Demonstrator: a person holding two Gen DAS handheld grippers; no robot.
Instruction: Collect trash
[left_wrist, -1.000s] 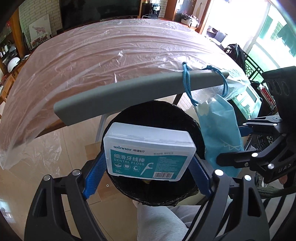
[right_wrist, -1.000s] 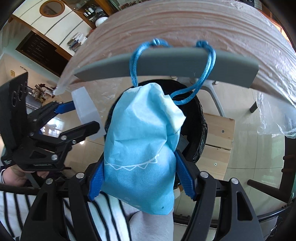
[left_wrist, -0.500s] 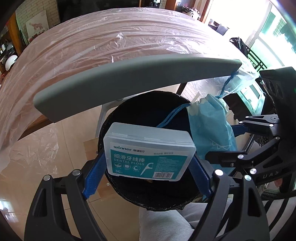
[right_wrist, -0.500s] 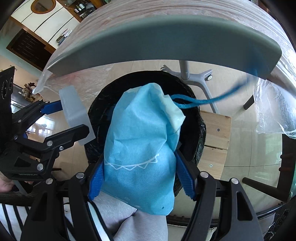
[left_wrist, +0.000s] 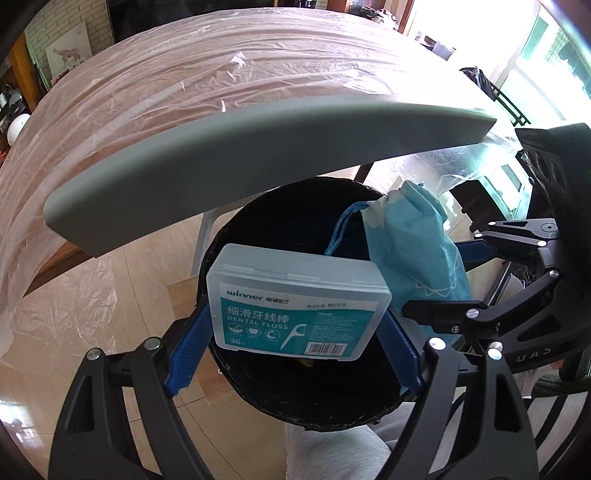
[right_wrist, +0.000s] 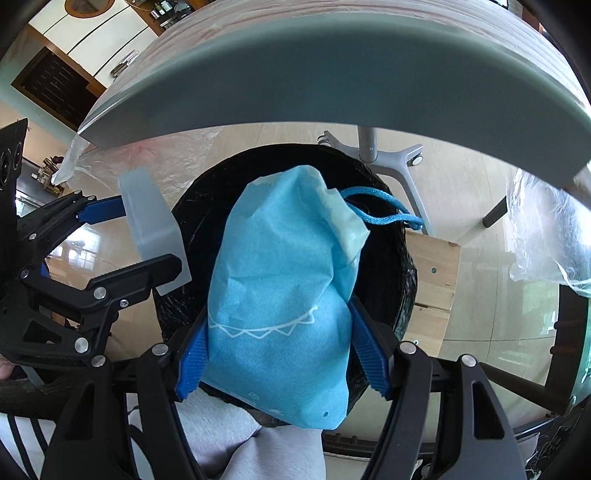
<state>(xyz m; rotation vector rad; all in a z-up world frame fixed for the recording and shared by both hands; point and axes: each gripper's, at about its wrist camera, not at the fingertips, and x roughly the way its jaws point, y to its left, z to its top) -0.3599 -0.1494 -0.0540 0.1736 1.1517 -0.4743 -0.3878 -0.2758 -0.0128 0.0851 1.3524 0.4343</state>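
- The left gripper (left_wrist: 295, 325) has its jaws clamped across the ends of a translucent rectangular plastic dental-floss box (left_wrist: 297, 306), which hangs over the mouth of the round black-lined trash bin (left_wrist: 258, 391) below.
- The right gripper (right_wrist: 280, 339) has its jaws squeezing a light blue non-woven drawstring pouch (right_wrist: 280, 288), likewise above the bin, its blue cord (right_wrist: 384, 214) trailing over the far rim.
- To drop well, I would let go only with each item centred over the opening, and get the cord inside first so that it does not snag.
- The box label reads "winner", "DENTAL FLOSS" and "36".
- Beyond, the grey counter edge (left_wrist: 258, 147) carries clear plastic sheeting (left_wrist: 166, 74).
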